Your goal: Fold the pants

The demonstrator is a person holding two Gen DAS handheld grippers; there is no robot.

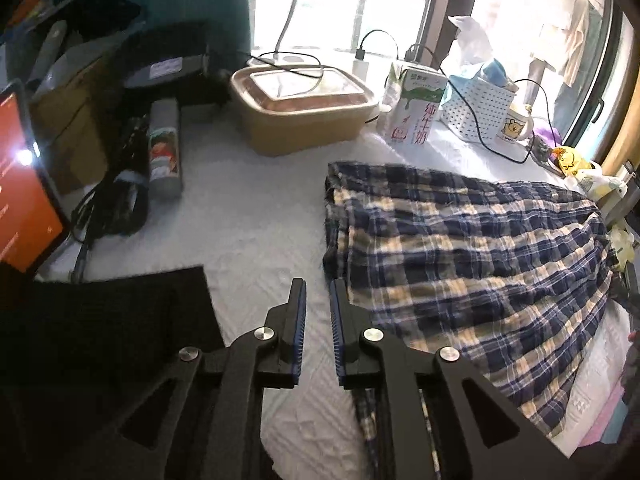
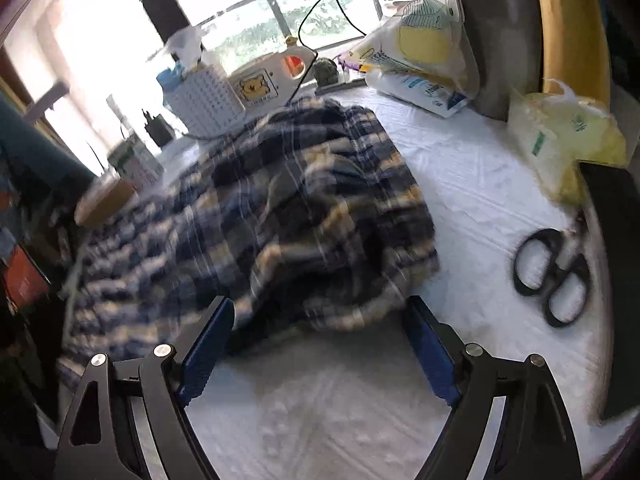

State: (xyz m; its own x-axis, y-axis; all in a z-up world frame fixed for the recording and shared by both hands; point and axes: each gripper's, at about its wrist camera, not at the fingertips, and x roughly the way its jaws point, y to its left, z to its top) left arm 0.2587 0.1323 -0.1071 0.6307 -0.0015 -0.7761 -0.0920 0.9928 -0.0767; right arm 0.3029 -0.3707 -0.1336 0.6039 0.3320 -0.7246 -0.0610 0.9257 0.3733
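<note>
The blue, white and yellow plaid pants (image 1: 472,248) lie spread on the white cloth-covered table (image 1: 256,216). My left gripper (image 1: 318,286) hovers at their near left edge with a narrow gap between its blue pads and nothing between them. In the right wrist view the pants (image 2: 280,216) lie bunched and blurred. My right gripper (image 2: 320,304) is wide open just in front of their near edge, empty.
A brown lidded container (image 1: 304,108), a milk carton (image 1: 412,108), a white basket (image 1: 478,106) and a mug (image 1: 516,124) line the window side. A can (image 1: 164,148), cables and an orange screen (image 1: 24,184) sit left. Black scissors (image 2: 556,276) and plastic bags (image 2: 560,136) lie right.
</note>
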